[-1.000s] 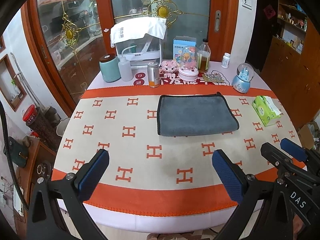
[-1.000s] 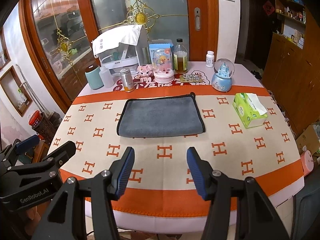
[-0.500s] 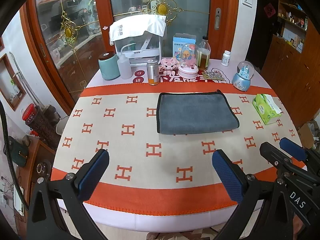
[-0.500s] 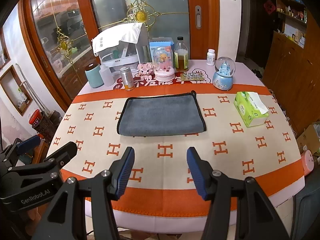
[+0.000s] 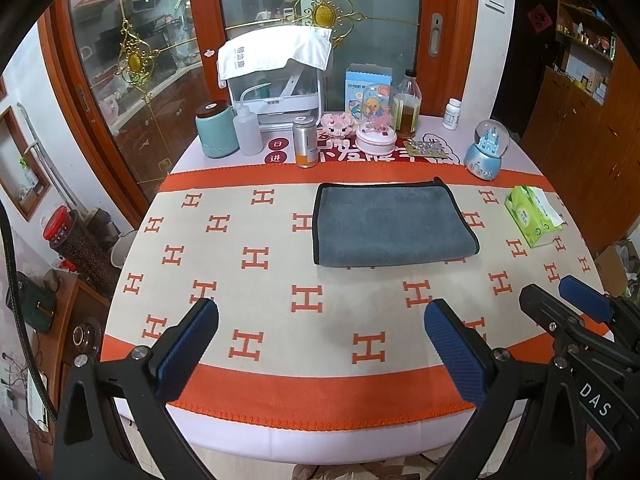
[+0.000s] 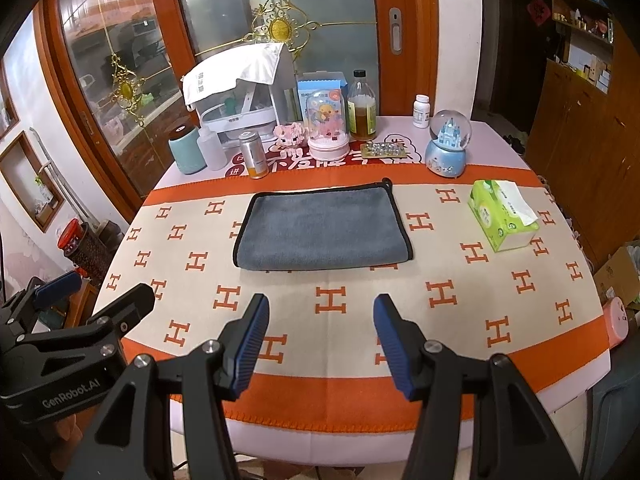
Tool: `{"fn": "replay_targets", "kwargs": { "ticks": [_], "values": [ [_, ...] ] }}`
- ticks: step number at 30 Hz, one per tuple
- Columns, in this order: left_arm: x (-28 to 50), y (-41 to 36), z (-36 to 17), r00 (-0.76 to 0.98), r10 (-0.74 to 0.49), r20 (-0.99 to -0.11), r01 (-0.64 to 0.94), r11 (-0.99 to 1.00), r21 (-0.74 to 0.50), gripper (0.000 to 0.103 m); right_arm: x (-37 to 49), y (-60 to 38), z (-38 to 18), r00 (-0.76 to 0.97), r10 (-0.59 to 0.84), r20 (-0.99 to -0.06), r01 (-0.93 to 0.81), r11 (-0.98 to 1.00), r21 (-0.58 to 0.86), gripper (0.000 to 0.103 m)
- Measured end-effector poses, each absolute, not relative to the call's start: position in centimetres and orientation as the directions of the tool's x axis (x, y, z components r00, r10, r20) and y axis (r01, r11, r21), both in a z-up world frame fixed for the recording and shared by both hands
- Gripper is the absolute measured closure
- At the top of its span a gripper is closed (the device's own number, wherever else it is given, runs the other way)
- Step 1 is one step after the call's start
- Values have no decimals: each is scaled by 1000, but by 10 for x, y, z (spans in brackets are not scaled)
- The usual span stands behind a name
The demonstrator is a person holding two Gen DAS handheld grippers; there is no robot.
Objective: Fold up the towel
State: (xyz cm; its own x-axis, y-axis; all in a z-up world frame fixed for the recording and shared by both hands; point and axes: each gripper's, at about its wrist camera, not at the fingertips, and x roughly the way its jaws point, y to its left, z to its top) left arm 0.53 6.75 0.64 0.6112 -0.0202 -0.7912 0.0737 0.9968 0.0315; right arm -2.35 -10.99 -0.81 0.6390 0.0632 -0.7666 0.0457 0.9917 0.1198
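Both grippers are hovering side by side, pointing forward, neither touching anything. The left gripper (image 5: pixel 320 344) is holding its blue-padded jaws spread wide, and the right gripper (image 6: pixel 320 340) is keeping its own parted more narrowly, gripping nothing.

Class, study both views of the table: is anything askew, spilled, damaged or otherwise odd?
Nothing stands out. The grey towel lies flat and neatly folded on the patterned tablecloth. The bottles, snow globe and tissue pack stand tidy with no spill. Both the left gripper and the right gripper hang open, short of the towel.
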Motion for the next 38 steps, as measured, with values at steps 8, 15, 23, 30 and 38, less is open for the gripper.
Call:
{"fn": "replay_targets", "kwargs": {
  "ticks": [8, 15, 23, 30, 38],
  "values": [
    [7, 68, 6, 609, -20, -793, 74, 997, 31, 1, -23, -110, -9, 636, 65, -769, 45, 992, 121, 48],
    [7, 70, 3, 601, -19, -799, 71, 997, 30, 1, -23, -109, -10, 635, 66, -769, 44, 992, 121, 48],
    [6, 72, 2, 599, -16, -800, 67, 997, 30, 1, -23, -108, -12, 634, 67, -771, 44, 992, 122, 48],
    [5, 74, 1, 597, -17, -802, 64, 998, 27, 1, -24, -108, -12, 633, 68, -771, 43, 991, 123, 48],
    [5, 74, 0, 598, -15, -802, 63, 998, 28, 1, -24, -108, -13, 633, 69, -771, 44, 991, 125, 48]
  ]
}}
